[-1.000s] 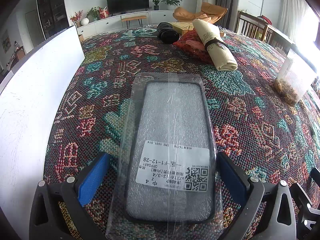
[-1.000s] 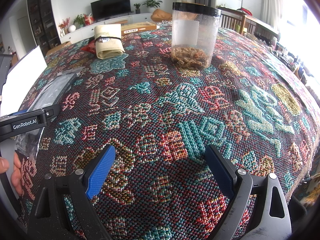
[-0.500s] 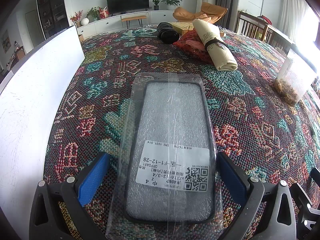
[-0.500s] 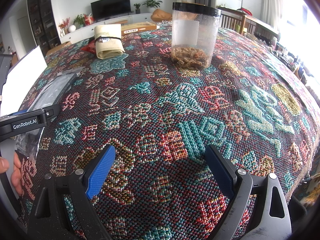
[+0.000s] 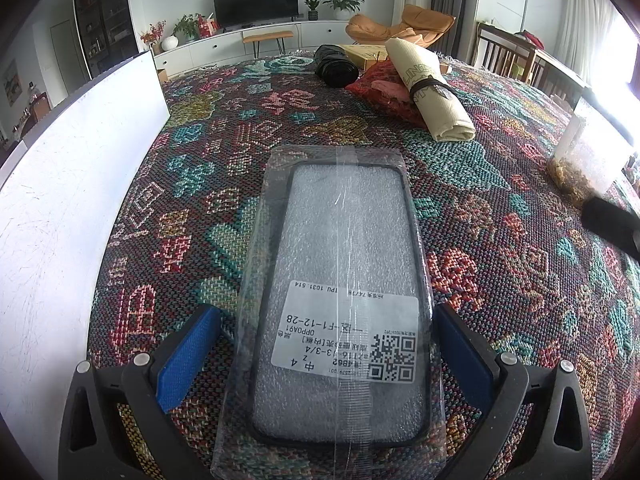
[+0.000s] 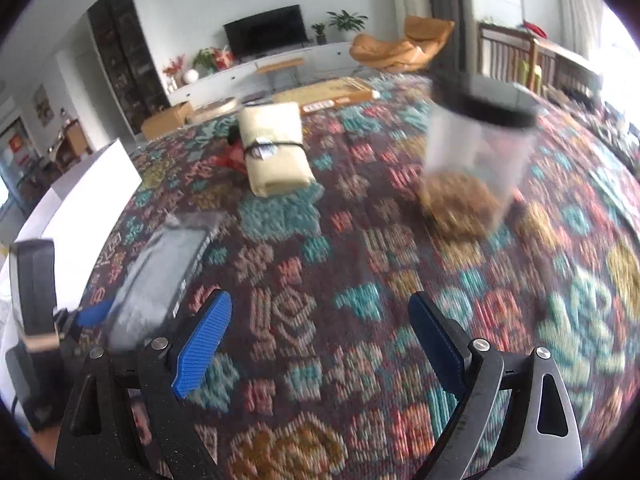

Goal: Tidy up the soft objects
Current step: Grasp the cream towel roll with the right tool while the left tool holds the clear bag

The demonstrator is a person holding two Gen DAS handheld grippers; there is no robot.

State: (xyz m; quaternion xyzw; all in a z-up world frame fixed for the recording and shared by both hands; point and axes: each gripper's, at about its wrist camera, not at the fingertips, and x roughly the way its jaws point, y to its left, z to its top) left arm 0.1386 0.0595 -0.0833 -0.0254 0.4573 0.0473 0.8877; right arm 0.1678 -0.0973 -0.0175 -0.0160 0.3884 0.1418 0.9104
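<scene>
The left tongs [image 5: 328,344] stand apart, blue pads flanking a bagged phone case [image 5: 340,296] that lies flat on the patterned desk [image 5: 520,280]; whether the pads touch the bag I cannot tell. At 1 o'clock from the case, a cream roll [image 5: 430,92] with a black band rests on red cloth [image 5: 384,96], a black bundle [image 5: 336,68] at 12. The right tongs [image 6: 320,332] are apart over bare cloth, a jar [image 6: 476,160] at 1 o'clock, blurred.
</scene>
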